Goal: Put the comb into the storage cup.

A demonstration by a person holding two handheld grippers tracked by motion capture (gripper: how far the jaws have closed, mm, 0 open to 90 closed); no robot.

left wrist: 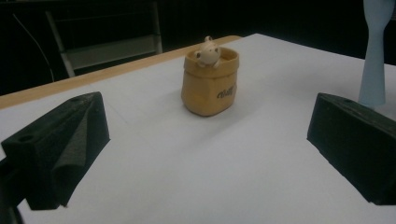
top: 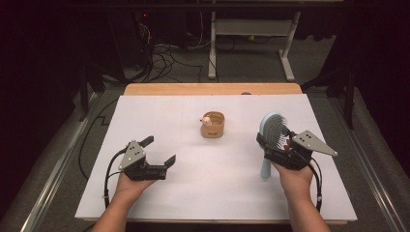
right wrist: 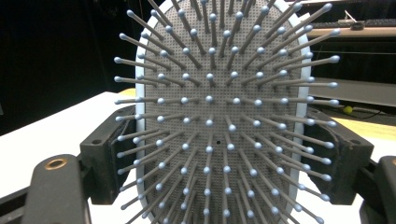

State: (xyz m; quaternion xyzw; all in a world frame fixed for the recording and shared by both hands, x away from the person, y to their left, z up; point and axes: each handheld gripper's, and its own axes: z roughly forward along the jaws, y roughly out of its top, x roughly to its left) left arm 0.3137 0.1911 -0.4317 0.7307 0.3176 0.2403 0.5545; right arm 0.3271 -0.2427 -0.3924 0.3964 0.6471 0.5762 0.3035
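A light blue hairbrush (top: 271, 126) with a grey bristle pad (right wrist: 219, 116) stands upright at the right of the white table top (top: 217, 193). Its handle end (top: 266, 171) points down at the table. My right gripper (top: 274, 145) is shut on the brush, one black jaw on each side of the head, as the right gripper view shows (right wrist: 219, 158). A small tan pouch (top: 213, 125) with a pale toy figure (left wrist: 208, 50) peeking out sits at the table's middle, farther back. My left gripper (top: 161, 150) stands open at the left, nothing between its jaws, facing the pouch (left wrist: 210, 84).
The brush handle (left wrist: 375, 51) shows at the right edge of the left gripper view. A wooden strip (top: 212, 89) borders the table's far edge. Behind it stand a white desk frame (top: 251, 29) and loose cables (top: 164, 58) on the floor.
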